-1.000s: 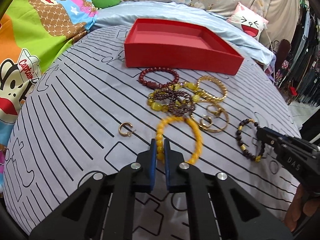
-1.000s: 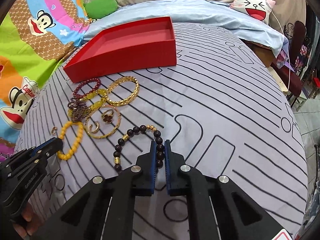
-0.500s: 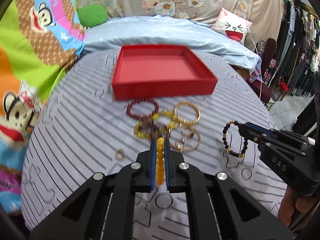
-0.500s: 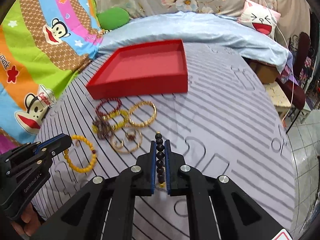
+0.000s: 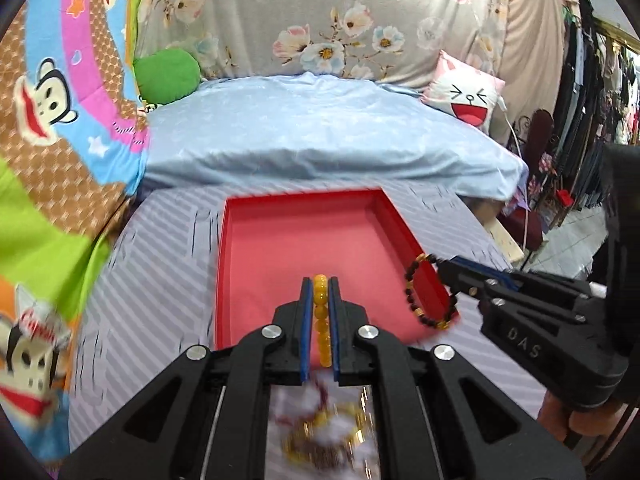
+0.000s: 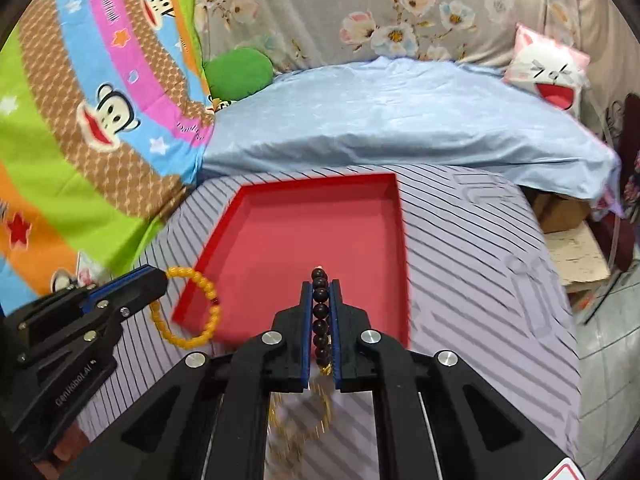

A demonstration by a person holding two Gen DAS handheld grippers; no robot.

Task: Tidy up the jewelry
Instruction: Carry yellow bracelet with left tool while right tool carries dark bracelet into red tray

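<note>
My left gripper is shut on a yellow bead bracelet, held above the near part of the empty red tray. In the right wrist view that yellow bracelet hangs as a loop from the left gripper over the red tray's near left corner. My right gripper is shut on a dark bead bracelet with gold beads. From the left wrist view the dark bracelet dangles from the right gripper at the tray's right wall.
Blurred loose jewelry lies on the striped grey cloth below the left gripper; gold bangles show under the right one. A blue quilt, green cushion and cat pillow sit behind the tray.
Both grippers closed on their bracelets, lifted them off the cloth and carried them forward from the jewelry pile to above the red tray's near end.
</note>
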